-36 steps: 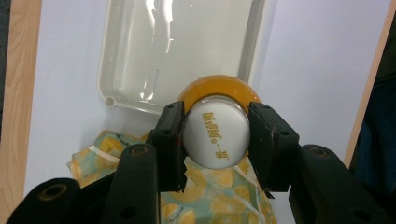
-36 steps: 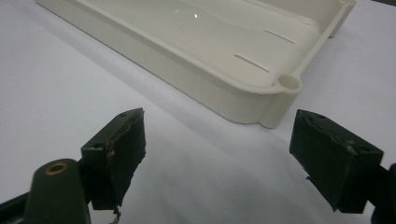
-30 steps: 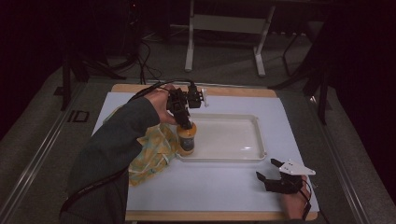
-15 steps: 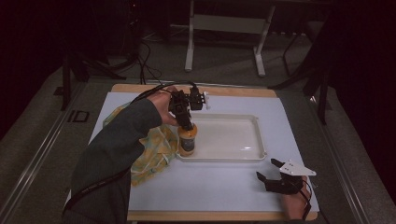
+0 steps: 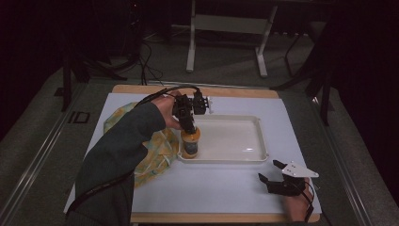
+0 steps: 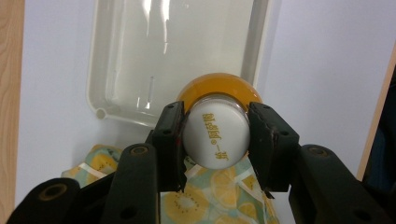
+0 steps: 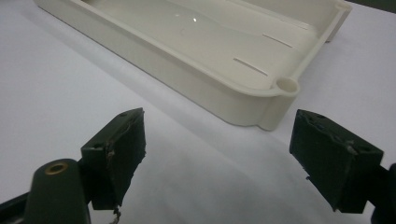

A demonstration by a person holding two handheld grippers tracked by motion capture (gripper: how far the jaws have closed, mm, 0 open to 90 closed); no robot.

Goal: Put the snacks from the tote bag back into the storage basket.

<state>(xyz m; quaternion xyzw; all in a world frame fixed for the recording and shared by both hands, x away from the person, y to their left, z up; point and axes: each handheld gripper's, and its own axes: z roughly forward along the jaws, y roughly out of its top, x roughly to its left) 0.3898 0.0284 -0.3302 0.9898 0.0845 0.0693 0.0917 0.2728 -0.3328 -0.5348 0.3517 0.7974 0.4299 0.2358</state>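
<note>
An orange bottle with a white cap stands upright at the near left corner of the cream tray. My left gripper comes down on it from above, shut on the cap; in the left gripper view both black pads press the cap's sides. A lemon-print cloth lies just left of the tray, under that forearm. My right gripper rests open near the table's front right edge, its jaws wide apart with nothing between them, facing the tray's corner.
A white mat covers the wooden table. The lemon-print cloth also appears under the bottle in the left gripper view. Table legs and cables stand on the dark floor behind the table.
The left arm has shifted slightly right, still holding the bottle upright at the tray's corner. The right gripper has stayed put.
</note>
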